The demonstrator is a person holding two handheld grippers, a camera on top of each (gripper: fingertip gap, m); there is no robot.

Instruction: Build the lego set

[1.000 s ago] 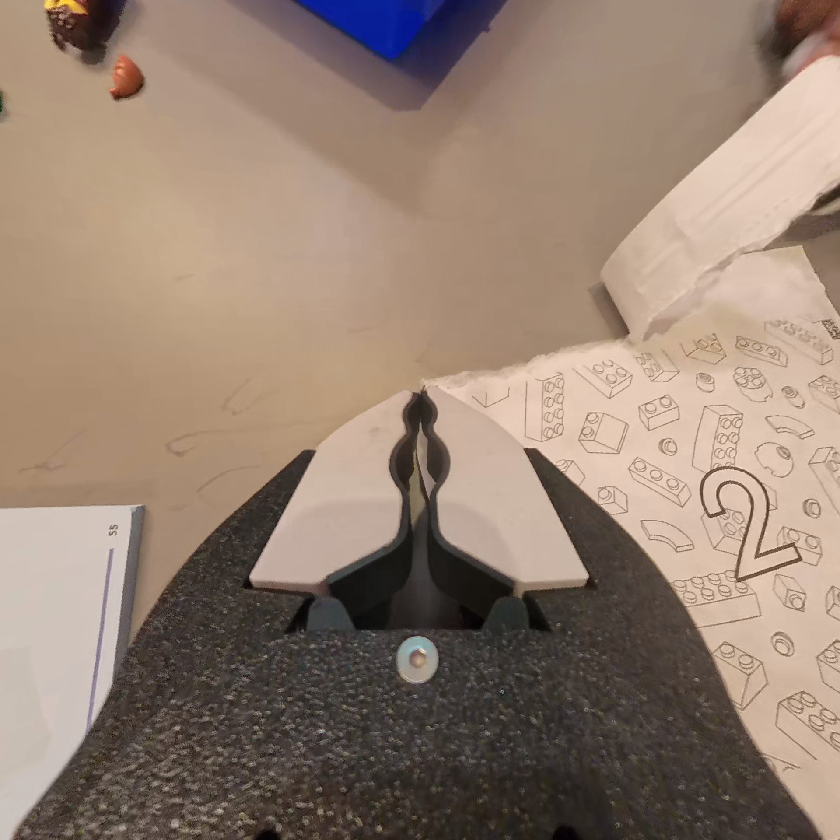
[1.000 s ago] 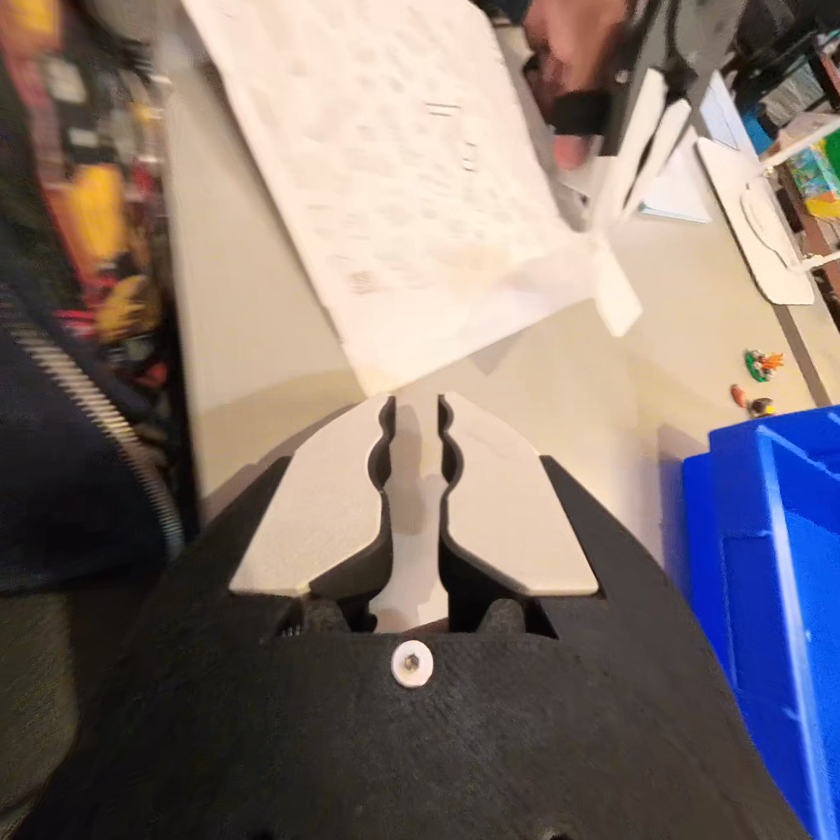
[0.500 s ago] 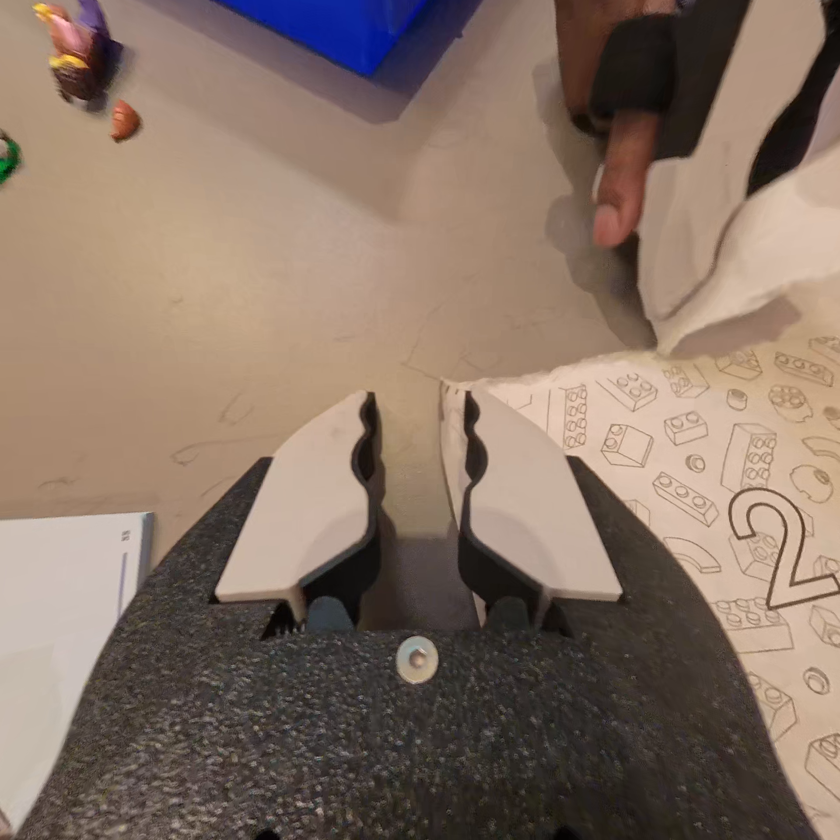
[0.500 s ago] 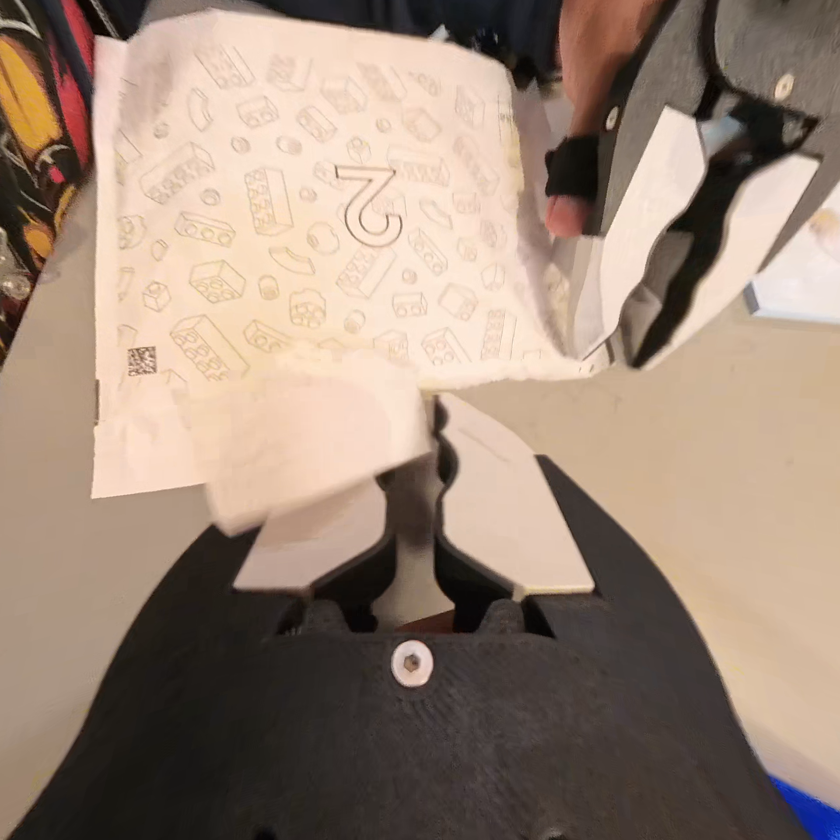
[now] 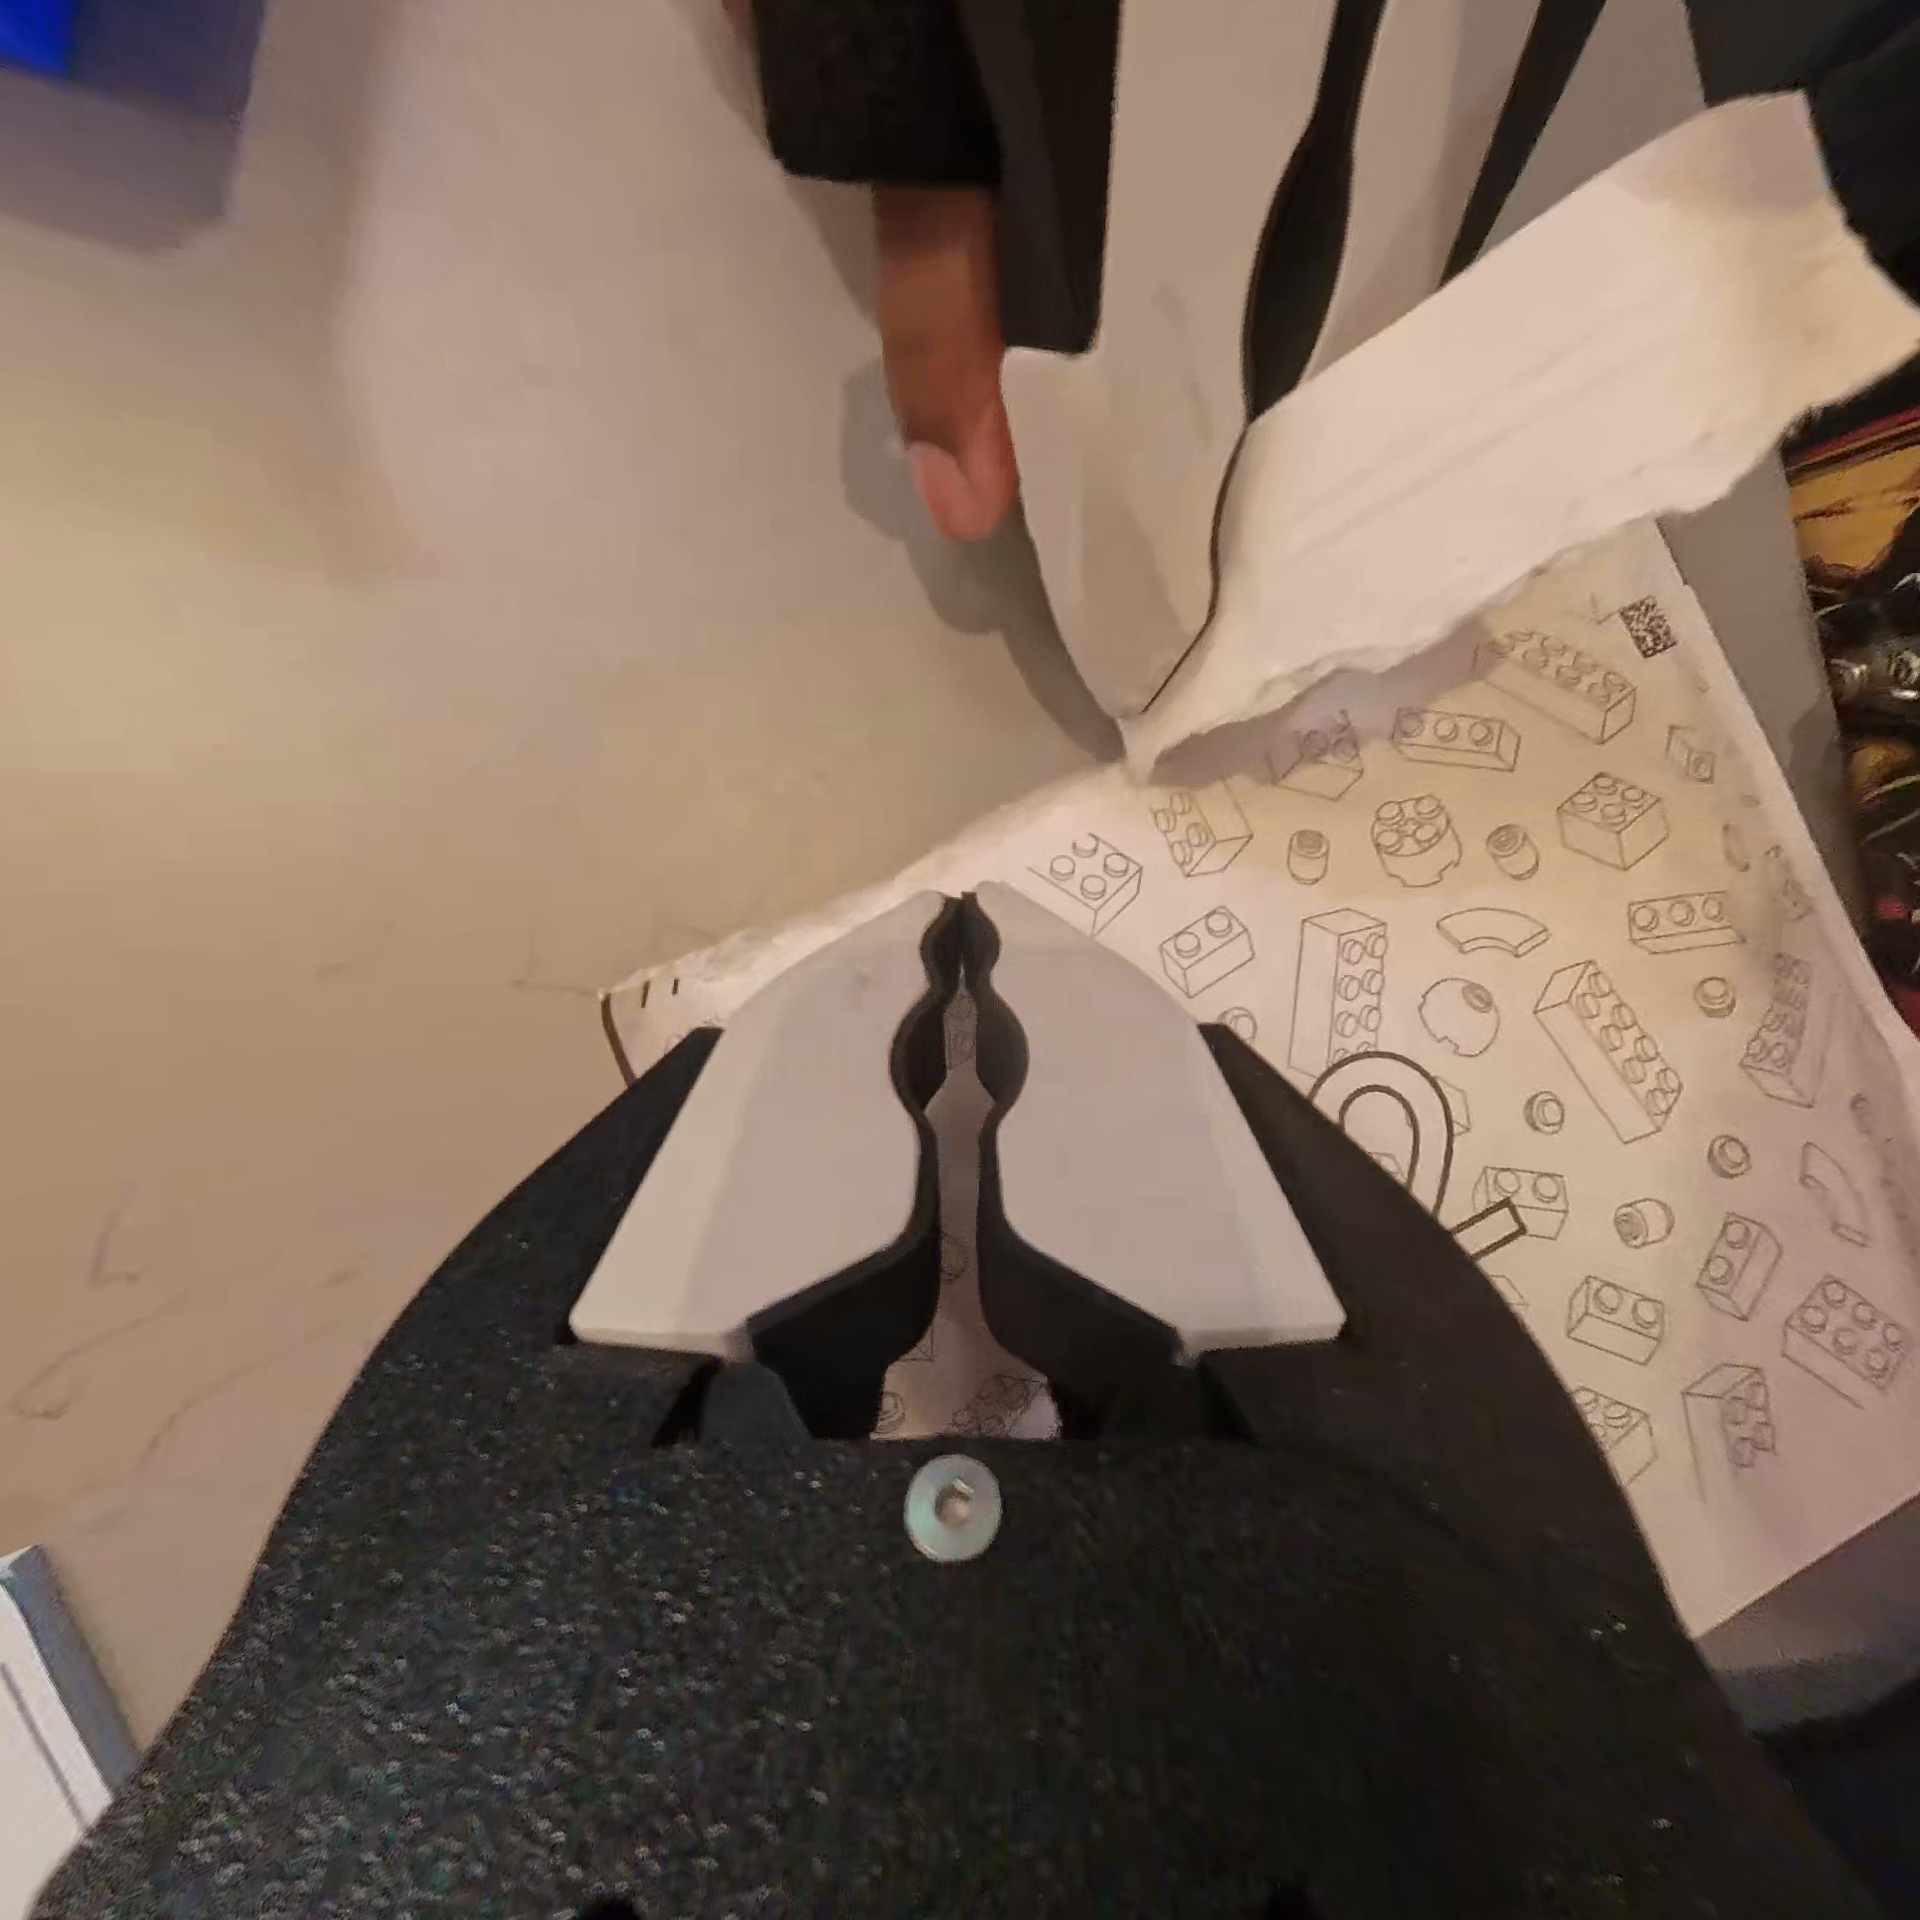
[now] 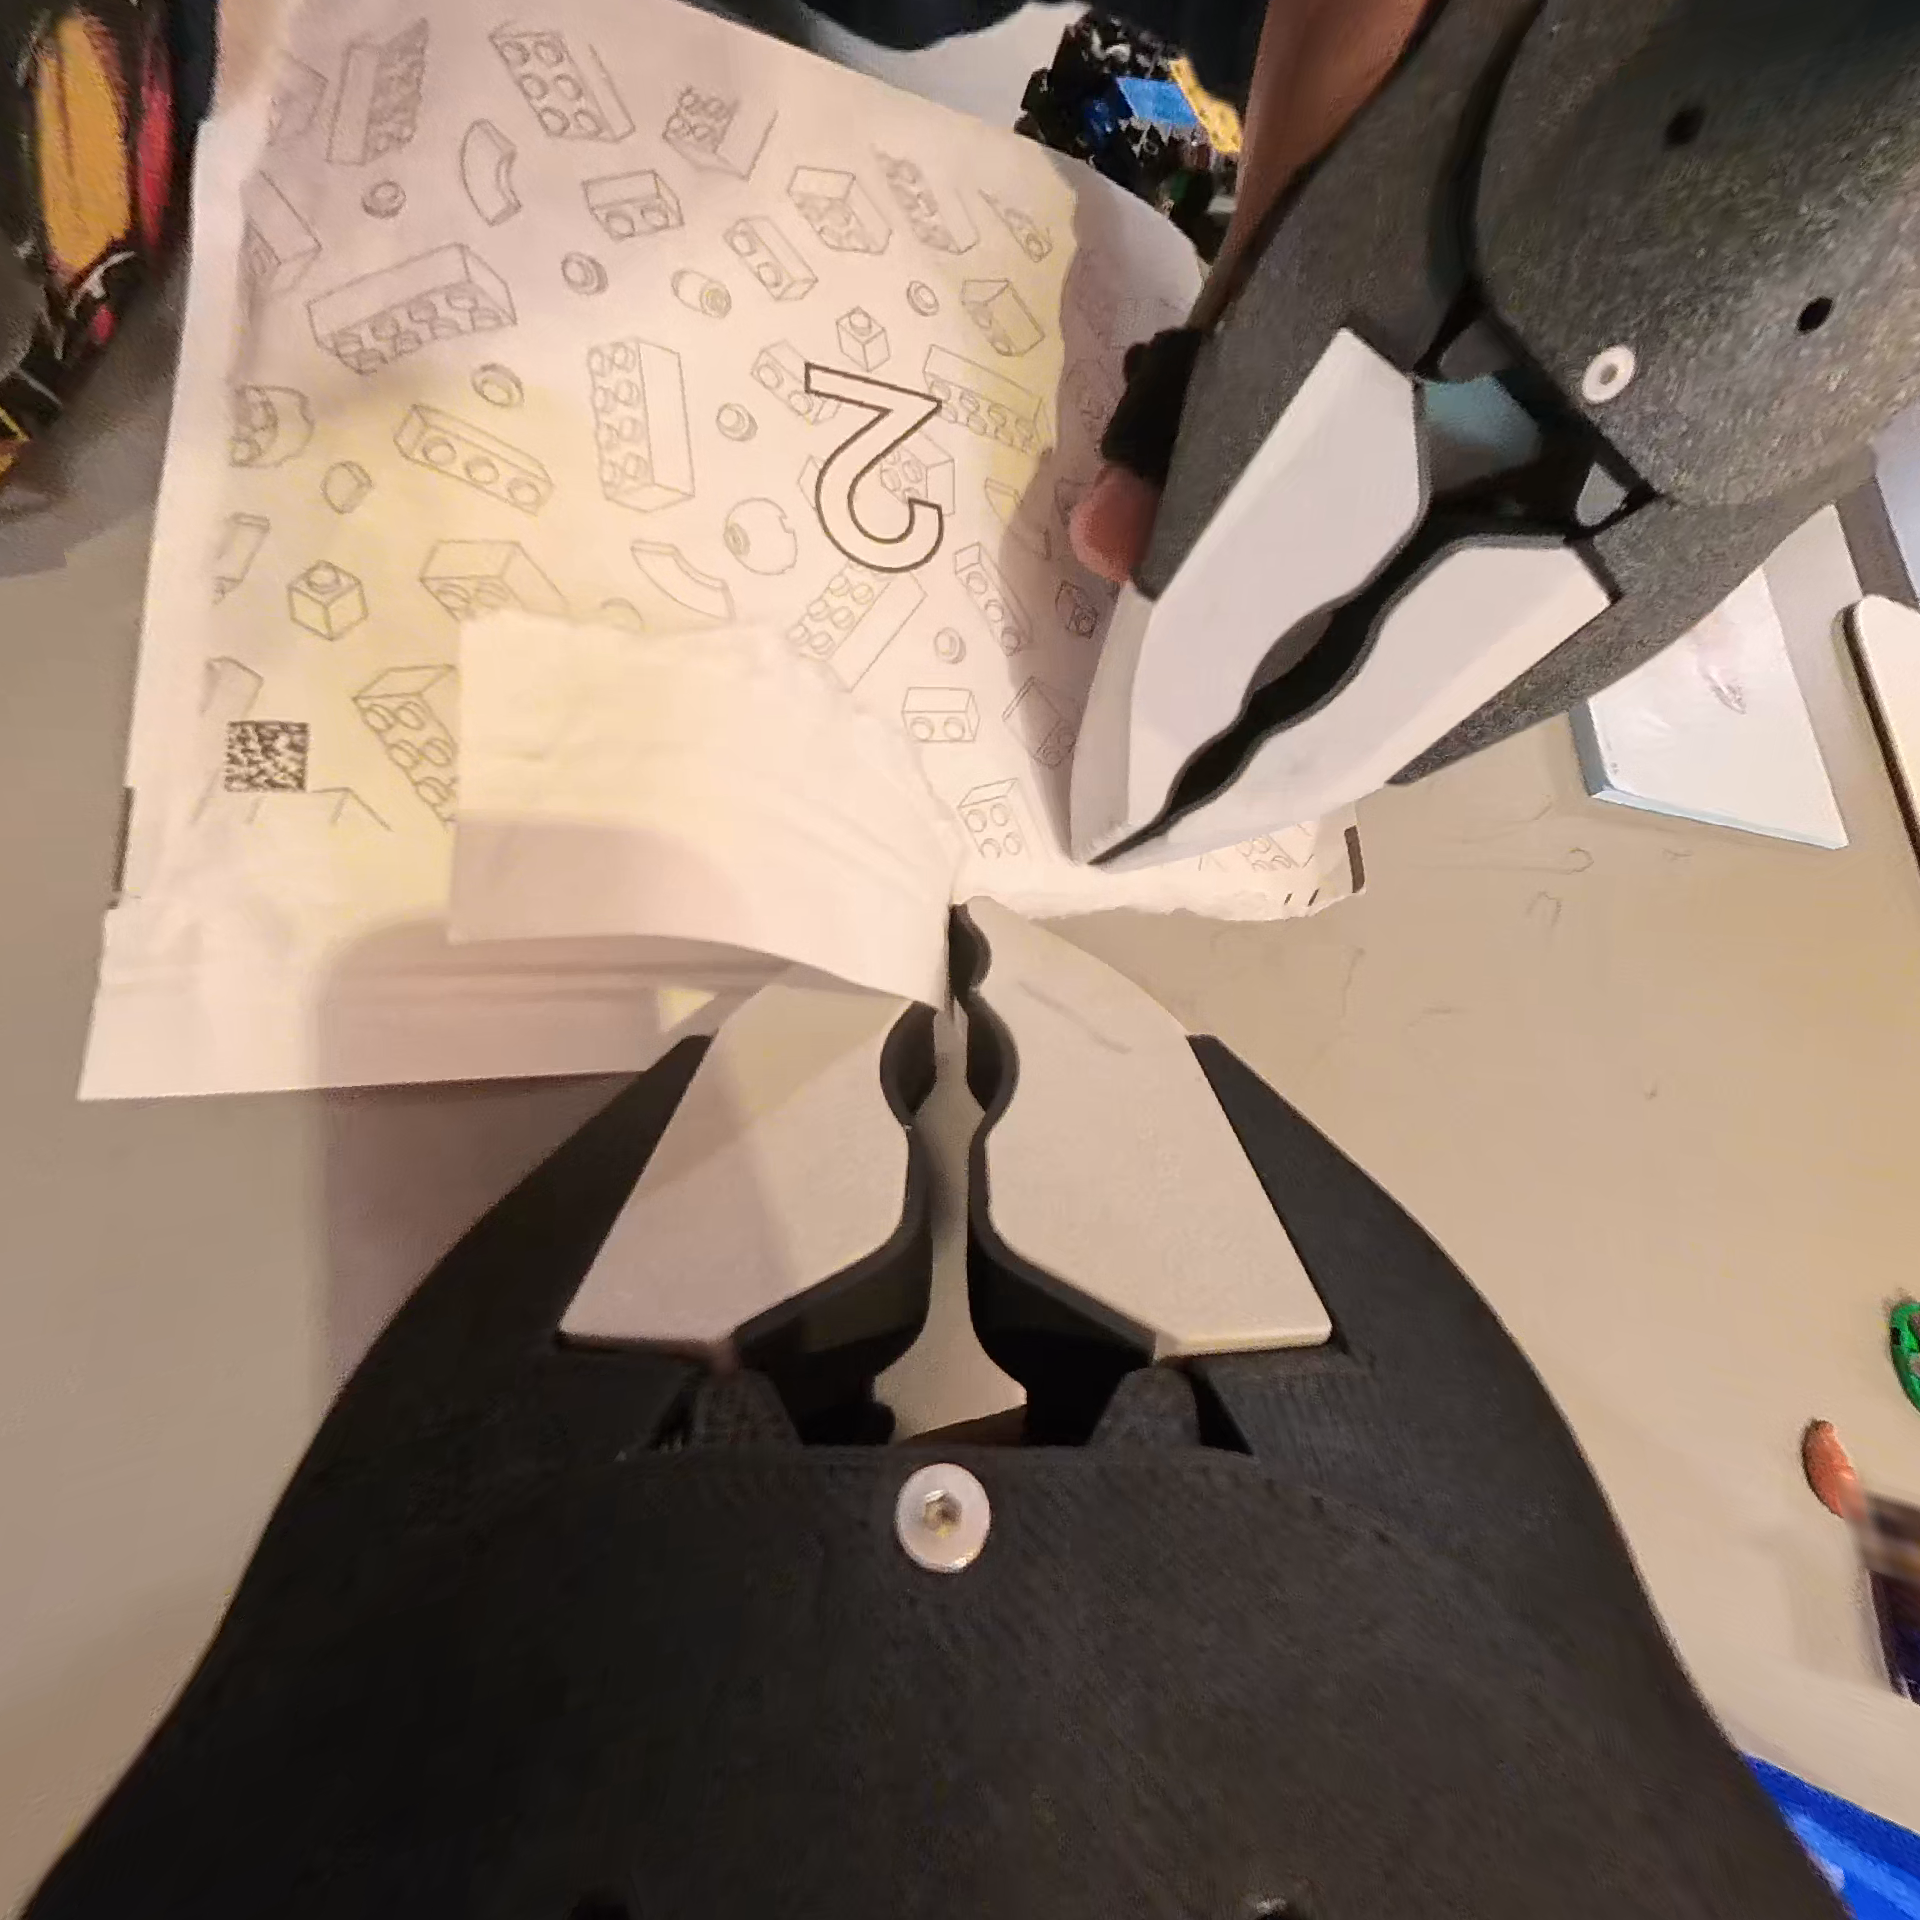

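Observation:
A white paper bag (image 5: pixel 1558 1039) printed with brick outlines and a large numeral hangs over the beige table (image 5: pixel 416 727). My left gripper (image 5: pixel 961 914) is shut on the bag's torn top edge; the right wrist view shows it (image 6: pixel 1101 847) pinching that edge from the right. My right gripper (image 6: pixel 956 935) is shut on the torn-off strip (image 6: pixel 675 810) of the bag's top, which flops to the left and is still joined to the bag (image 6: pixel 520 416). In the left wrist view the right gripper (image 5: pixel 1138 707) holds the strip (image 5: pixel 1507 416) just beyond my fingertips.
A blue bin (image 6: pixel 1849 1839) stands at the near right. Small toy pieces (image 6: pixel 1829 1475) lie on the table. A white booklet (image 6: pixel 1714 727) lies behind the left gripper. A person's finger (image 5: pixel 956 457) shows on the right gripper's handle. Colourful boxes (image 6: pixel 83 156) stand at far left. The grippers' ends are close to 4 cm from one another.
My left jaws opened half a second ago, then shut again on the bag's edge farther in. My right gripper came close and shut on the strip. The bag is lifted and tilted.

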